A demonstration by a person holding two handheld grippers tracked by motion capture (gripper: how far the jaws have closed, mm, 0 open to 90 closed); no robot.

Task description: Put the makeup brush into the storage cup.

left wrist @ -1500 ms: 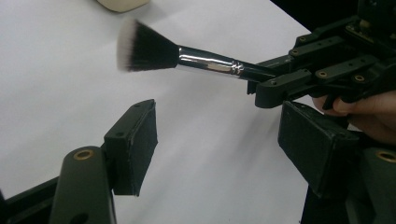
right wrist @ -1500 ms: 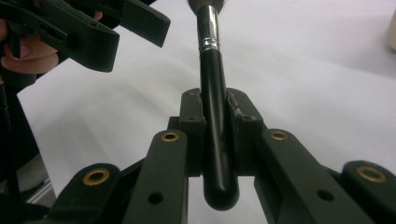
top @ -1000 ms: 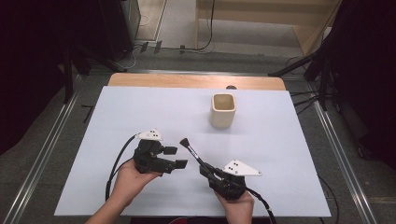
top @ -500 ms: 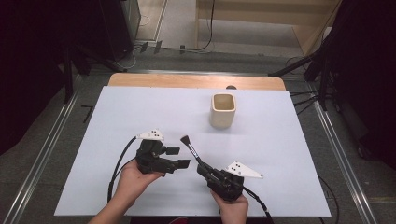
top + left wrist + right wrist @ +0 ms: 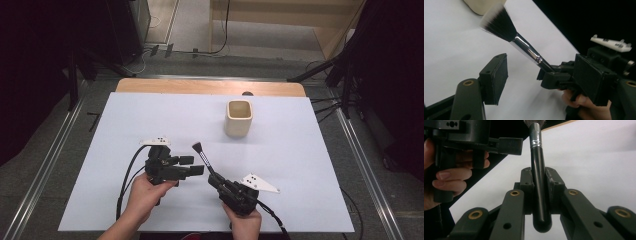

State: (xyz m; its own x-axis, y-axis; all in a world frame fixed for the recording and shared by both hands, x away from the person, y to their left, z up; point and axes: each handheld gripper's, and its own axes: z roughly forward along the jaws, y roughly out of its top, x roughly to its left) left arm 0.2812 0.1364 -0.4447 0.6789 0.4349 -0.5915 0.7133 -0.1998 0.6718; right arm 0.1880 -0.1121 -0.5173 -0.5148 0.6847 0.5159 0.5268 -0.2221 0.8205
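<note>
Between the fingers of the right gripper, a makeup brush is pinched low on its black handle, bristles raised clear of the white tabletop. Just beside it, the left gripper has its fingers spread, facing the ferrule, seemingly positioned for a handover. Well beyond stands a cream cup, a plausible destination.
</note>
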